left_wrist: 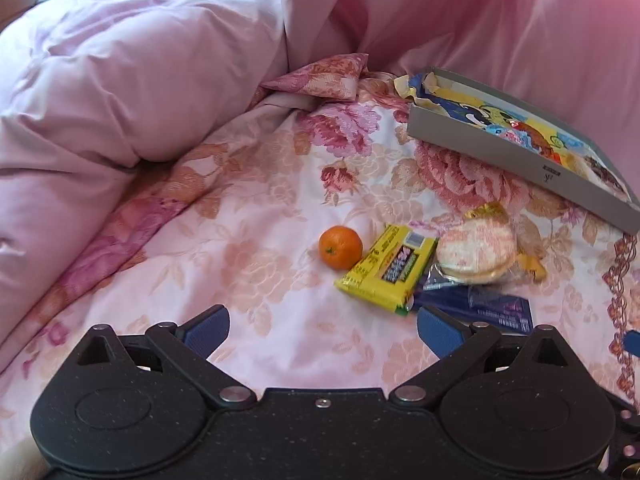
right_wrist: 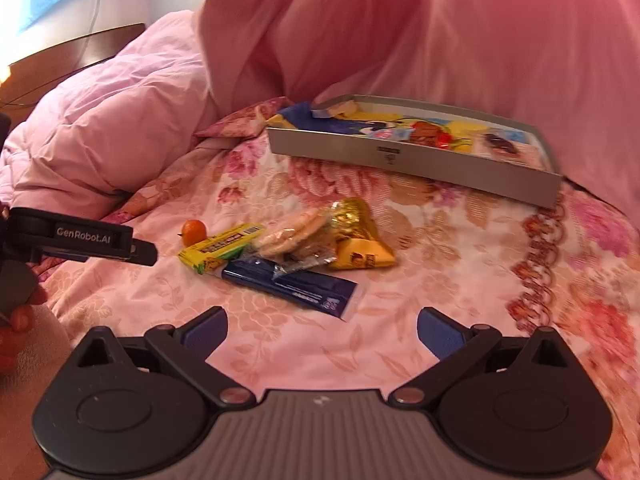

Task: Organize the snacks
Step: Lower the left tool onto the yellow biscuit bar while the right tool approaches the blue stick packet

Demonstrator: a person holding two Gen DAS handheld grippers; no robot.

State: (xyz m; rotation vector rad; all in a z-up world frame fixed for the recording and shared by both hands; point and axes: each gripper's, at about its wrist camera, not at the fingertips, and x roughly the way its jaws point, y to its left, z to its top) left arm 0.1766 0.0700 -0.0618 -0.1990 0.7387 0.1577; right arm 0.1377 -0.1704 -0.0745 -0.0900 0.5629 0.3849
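Hovering both grippers, left gripper (left_wrist: 322, 330) and right gripper (right_wrist: 322, 332), jaws spread and empty, I face loose snacks (right_wrist: 280, 248) at twelve o'clock, gray tray (right_wrist: 416, 156) beyond at one o'clock awaiting them.

"GenRobot.AI" on left gripper (right_wrist: 92, 240); snack labels seemingly illegible.

right tongs (right_wrist: 322, 334) agape, empty | snack pile (right_wrist: 288, 252) on bedspread (right_wrist: 440, 264) — grey tray (right_wrist: 412, 160) beyond
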